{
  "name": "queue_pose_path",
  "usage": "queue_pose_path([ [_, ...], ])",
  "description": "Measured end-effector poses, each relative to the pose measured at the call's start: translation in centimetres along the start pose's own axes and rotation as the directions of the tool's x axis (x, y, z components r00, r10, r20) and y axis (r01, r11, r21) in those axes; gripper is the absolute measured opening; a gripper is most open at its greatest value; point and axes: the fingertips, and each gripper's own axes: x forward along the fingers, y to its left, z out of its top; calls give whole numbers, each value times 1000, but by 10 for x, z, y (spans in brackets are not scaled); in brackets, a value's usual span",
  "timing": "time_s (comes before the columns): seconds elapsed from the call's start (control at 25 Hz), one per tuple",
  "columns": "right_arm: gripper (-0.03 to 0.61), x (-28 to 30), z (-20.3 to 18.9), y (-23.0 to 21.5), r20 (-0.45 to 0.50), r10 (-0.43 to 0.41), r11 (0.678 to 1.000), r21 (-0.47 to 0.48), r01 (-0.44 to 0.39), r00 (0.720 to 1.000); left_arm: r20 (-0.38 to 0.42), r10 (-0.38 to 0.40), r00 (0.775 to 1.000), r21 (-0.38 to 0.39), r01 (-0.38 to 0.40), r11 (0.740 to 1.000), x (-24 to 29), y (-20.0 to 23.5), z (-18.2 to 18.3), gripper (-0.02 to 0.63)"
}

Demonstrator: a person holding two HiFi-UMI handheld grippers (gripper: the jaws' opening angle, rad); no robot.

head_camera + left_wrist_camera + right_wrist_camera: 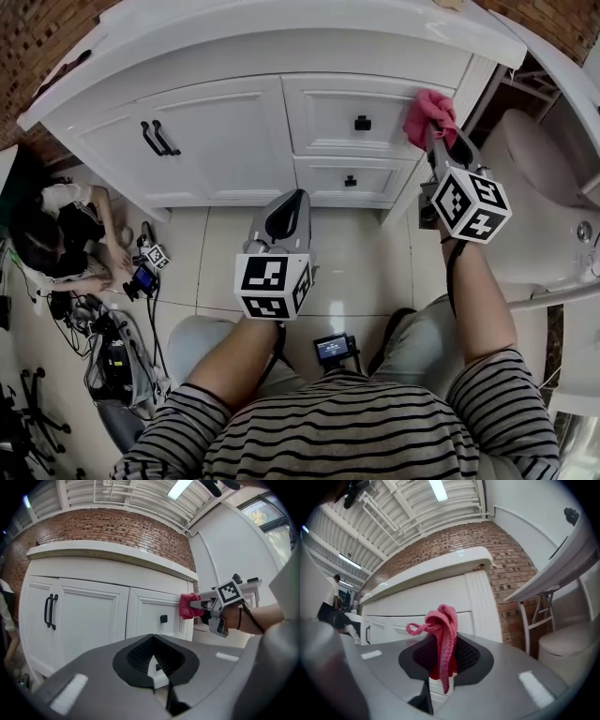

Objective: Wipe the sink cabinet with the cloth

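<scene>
Pink cloth (429,112), clenched in the right tool (443,663), was held at the sink cabinet's (234,141) upper right drawer corner; most of the front was judged unwiped, the left tool (152,663) closed on nothing.

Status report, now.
Right gripper shut on pink cloth, at sink cabinet top drawer, right edge. Left gripper shut, empty, off cabinet. Drawer knob left of cloth.

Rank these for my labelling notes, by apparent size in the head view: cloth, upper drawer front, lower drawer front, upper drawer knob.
1. upper drawer front
2. lower drawer front
3. cloth
4. upper drawer knob
</scene>
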Motion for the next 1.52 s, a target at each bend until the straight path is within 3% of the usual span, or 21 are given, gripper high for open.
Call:
queue_pose_path([
  [0.12, 75, 18, -3, 78, 11, 182, 983, 16, -182, 983, 13, 8, 1000, -11, -7, 1000, -2, 5, 4, 0],
  [0.24, 75, 46, -25, 144, -28, 294, 956, 29, -293, 955, 22, 12, 1000, -21, -12, 1000, -3, 7, 7, 0],
  [0.36, 75, 74, -50, 173, -76, 300, 954, 38, -298, 951, 34, 16, 999, -32, -15, 999, -7, 10, 11, 0],
  [0.48, 75, 87, -63, 176, -62, 282, 959, 37, -280, 957, 45, 19, 999, -38, -17, 999, -8, 16, 14, 0],
  [0.64, 75, 86, -91, 168, -122, 266, 964, 31, -264, 956, 50, 16, 999, -51, -14, 999, -9, 23, 15, 0],
  [0.92, 77, 76, -141, 117, -246, 178, 983, 8, -182, 953, 44, 9, 999, -41, -7, 999, -6, 16, 12, 0],
  [1.24, 78, 57, -135, 58, -291, 108, 989, -65, -132, 951, 27, 9, 1000, -22, -9, 1000, 1, 12, 7, 0],
  [1.52, 77, 35, -101, -1, -212, 6, 999, -49, -17, 977, 21, -9, 1000, -4, 9, 1000, 5, -1, 5, 0],
])
